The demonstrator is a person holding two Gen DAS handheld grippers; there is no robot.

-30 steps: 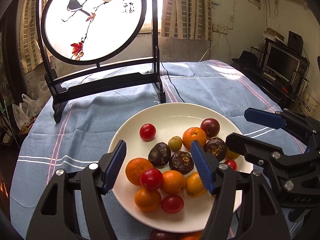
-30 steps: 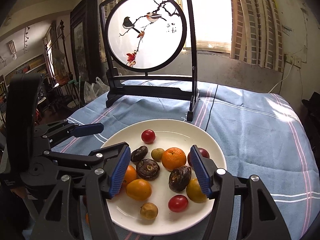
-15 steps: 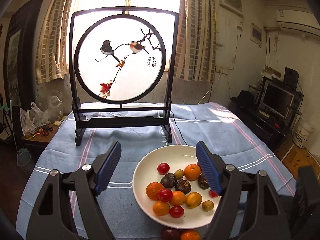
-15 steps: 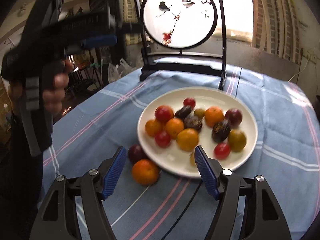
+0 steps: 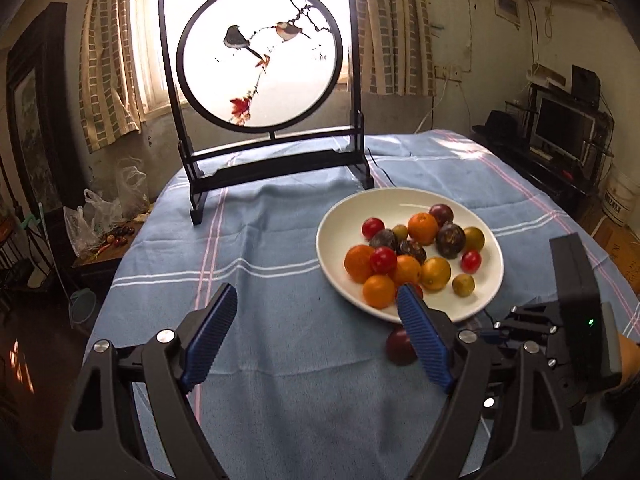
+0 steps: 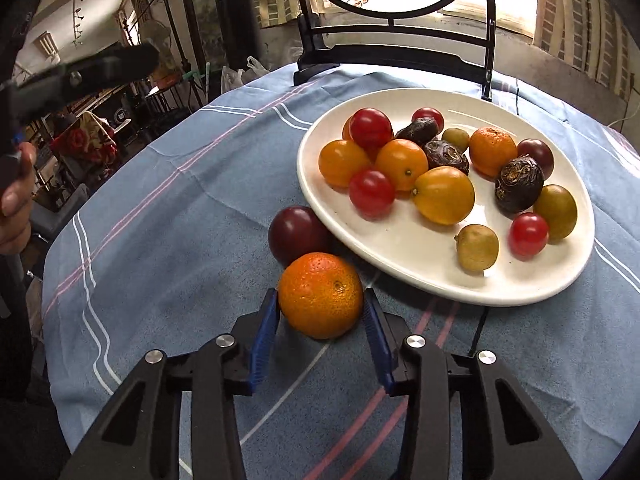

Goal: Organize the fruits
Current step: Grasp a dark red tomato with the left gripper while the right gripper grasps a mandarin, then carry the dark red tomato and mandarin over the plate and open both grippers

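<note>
A round table under a blue striped cloth (image 6: 168, 216) carries one framed bird-and-branch screen (image 5: 260, 56) at its far edge and one white plate (image 6: 400, 252) of fruit nearer the camera. On the plate, counted from the right wrist view: five orange citrus fruits, among them a tangerine (image 6: 493, 151) and an oval kumquat (image 6: 444, 195); four red cherry tomatoes, one at the front (image 6: 371, 193); three wrinkled dark passion fruits, one at the right (image 6: 519, 184); three small olive-green fruits, one at the near rim (image 6: 477, 247); and one dark plum (image 6: 536, 155). Two fruits lie on the cloth just off the plate's near-left rim: a second dark plum (image 6: 298, 234) touching the rim, and a loose tangerine (image 6: 321, 295) touching that plum. The right gripper (image 6: 320, 320) brackets the loose tangerine, its blue pads (image 6: 264, 340) closing in and sitting right at the skin on both sides, the fruit resting on the cloth. The left gripper (image 5: 316, 344) hangs over bare cloth with its jaws opening wide and nothing between them. A second ago both grippers hovered directly above the plate; since then the left has drawn back and away to the side, while the right has dropped to the tangerine and narrowed its jaws.
</note>
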